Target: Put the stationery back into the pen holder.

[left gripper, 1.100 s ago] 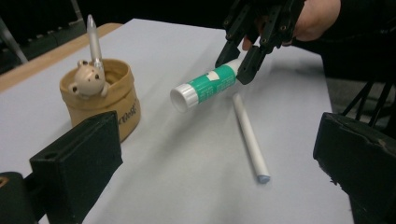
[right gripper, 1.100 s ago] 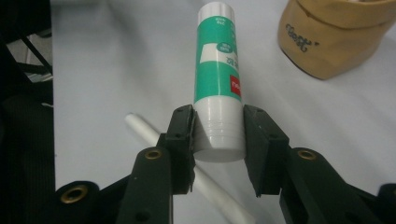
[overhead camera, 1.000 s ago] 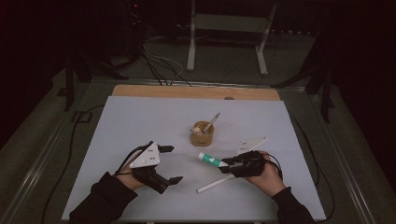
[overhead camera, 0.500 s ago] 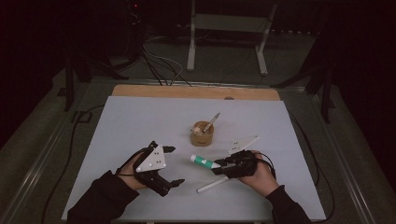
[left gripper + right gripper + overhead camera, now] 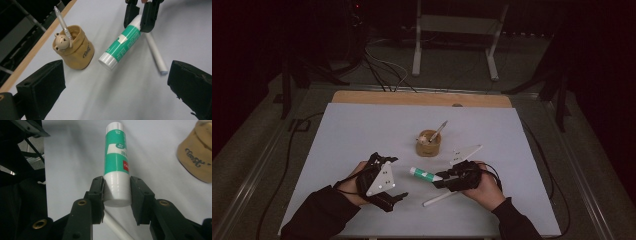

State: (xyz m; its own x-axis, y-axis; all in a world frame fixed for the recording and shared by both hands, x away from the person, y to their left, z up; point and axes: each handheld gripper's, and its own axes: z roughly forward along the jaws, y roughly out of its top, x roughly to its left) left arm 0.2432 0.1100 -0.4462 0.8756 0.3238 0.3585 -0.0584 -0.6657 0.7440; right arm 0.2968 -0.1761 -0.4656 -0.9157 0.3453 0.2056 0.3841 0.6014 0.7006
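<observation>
A green-and-white glue stick is held off the white table by its white end, with my right gripper shut on it. The stick points toward my left gripper, which stands wide open with nothing between its jaws. In the left gripper view the glue stick hangs from the right gripper ahead of those open jaws. A tan fabric pen pouch with a small bear figure holds a silver pen.
A white marker lies on the table under the right gripper. A wooden strip runs along the table's far edge. Cables and metal stand legs are on the floor behind.
My right gripper has carried the glue stick leftward, closer to the left gripper. The left gripper has barely shifted.
</observation>
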